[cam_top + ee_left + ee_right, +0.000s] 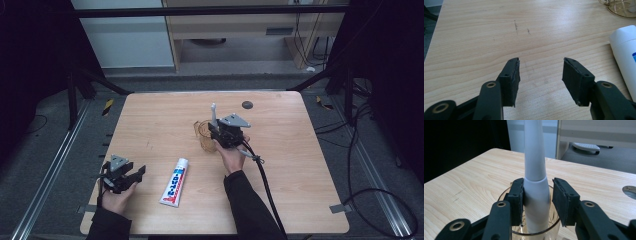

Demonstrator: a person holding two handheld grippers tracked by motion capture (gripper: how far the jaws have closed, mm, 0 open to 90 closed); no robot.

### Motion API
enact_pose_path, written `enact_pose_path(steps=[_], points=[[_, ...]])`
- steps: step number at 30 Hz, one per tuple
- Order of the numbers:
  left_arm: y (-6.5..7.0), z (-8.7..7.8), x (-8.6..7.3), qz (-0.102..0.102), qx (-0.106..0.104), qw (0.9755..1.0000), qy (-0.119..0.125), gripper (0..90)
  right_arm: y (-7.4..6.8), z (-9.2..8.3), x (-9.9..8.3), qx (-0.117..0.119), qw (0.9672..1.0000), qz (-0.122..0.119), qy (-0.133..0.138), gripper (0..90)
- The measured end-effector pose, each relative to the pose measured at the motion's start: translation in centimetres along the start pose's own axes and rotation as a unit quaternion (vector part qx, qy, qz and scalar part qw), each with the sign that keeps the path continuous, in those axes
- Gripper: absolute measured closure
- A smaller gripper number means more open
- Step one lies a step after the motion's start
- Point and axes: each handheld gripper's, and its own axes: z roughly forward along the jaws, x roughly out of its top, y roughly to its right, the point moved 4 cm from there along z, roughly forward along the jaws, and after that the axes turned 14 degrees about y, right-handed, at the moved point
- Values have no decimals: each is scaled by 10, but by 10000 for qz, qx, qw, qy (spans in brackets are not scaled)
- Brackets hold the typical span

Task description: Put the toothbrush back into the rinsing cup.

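High view, table (150, 120): pale wood, seen from above my side; my forearms enter from the bottom edge.
High view, left gripper (131, 176): low at the table's near left corner, held in my left hand, jaws spread with nothing between them.
High view, tube (175, 182): white with blue and red print, lying flat just beside my left gripper, cap pointing away from me.
High view, right gripper (216, 131): near the table's middle, held in my right hand, its jaws at the cup's mouth.
High view, cup (205, 136): clear amber, upright, touching my right gripper on its far left side.
High view, toothbrush (214, 114): white, standing in the cup, its top rising above my gripper.

Left gripper view, jaws: spread wide over bare wood, pinching nothing.
Left gripper view, tube (624, 55): white cap end at the right edge, just beside my right-hand jaw, apart from it.
Left gripper view, cup (621, 8): its base at the top right corner, well apart.

Right gripper view, jaws: either side of the toothbrush handle; one pad lies against it, the other stands clear with a visible gap, so no pinch.
Right gripper view, toothbrush (535, 182): upright in the cup, handle between my pads.
Right gripper view, cup (554, 220): rim directly under my jaws.
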Motion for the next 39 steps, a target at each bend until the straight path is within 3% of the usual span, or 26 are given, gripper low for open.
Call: enact_pose_path(steps=[10, 13, 14, 19, 24, 30, 31, 37, 38, 39], points=[[0, 0, 0, 3, -2, 10000, 3, 466, -2, 1, 2, -32, 10000, -73, 11, 497], [0, 0, 0, -4, -5, 10000, -3, 465, -3, 0, 2, -2, 9999, -141, -29, 433], [0, 0, 0, -1, -7, 10000, -5, 465, -4, -1, 1, 21, 9998, -150, -85, 374], [0, -1, 1, -9, -3, 10000, 17, 465, -6, -9, 2, 62, 9995, -248, -211, 305], [1, -1, 1, -7, -10, 10000, 7, 464, -6, -29, 5, 175, 9987, -371, -295, 258], [2, -1, 1, -21, -30, 10000, 17, 468, 0, -55, 12, 312, 9985, -306, -334, 208], [2, -1, 1, -34, -47, 10000, 22, 471, 7, -69, 14, 321, 9984, -286, -373, 193], [5, -2, 2, -88, -155, 9998, 19, 499, 31, -106, 19, 179, 9990, -245, -327, 185], [5, -2, 2, -88, -155, 9998, 19, 505, 31, -106, 19, 179, 9990, -245, -327, 185], [6, -2, 3, -97, -227, 9997, 18, 516, 41, -119, 19, 122, 9992, -211, -322, 186]])
